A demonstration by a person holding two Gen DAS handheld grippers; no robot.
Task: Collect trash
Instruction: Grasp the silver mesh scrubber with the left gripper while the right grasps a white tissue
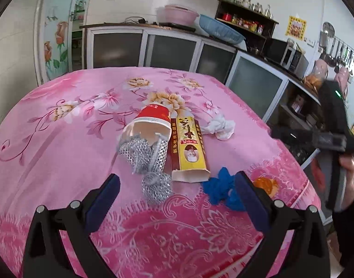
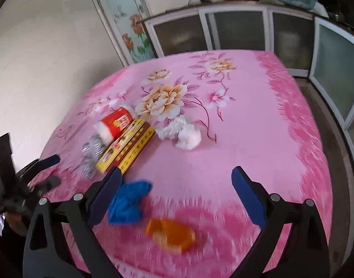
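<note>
In the right wrist view the orange peel (image 2: 170, 234) near the table's near edge is smeared by motion blur, its shape unclear. The blue glove (image 2: 128, 202) is partly covered by a gripper finger (image 2: 105, 197). In the left wrist view a finger (image 1: 251, 199) hides part of the glove and peel (image 1: 266, 185).

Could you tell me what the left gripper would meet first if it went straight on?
Probably the silver mesh scrubber ball, lying just ahead between the open left gripper's fingers; beyond it lies the tipped red paper cup. Depth is uncertain.
</note>
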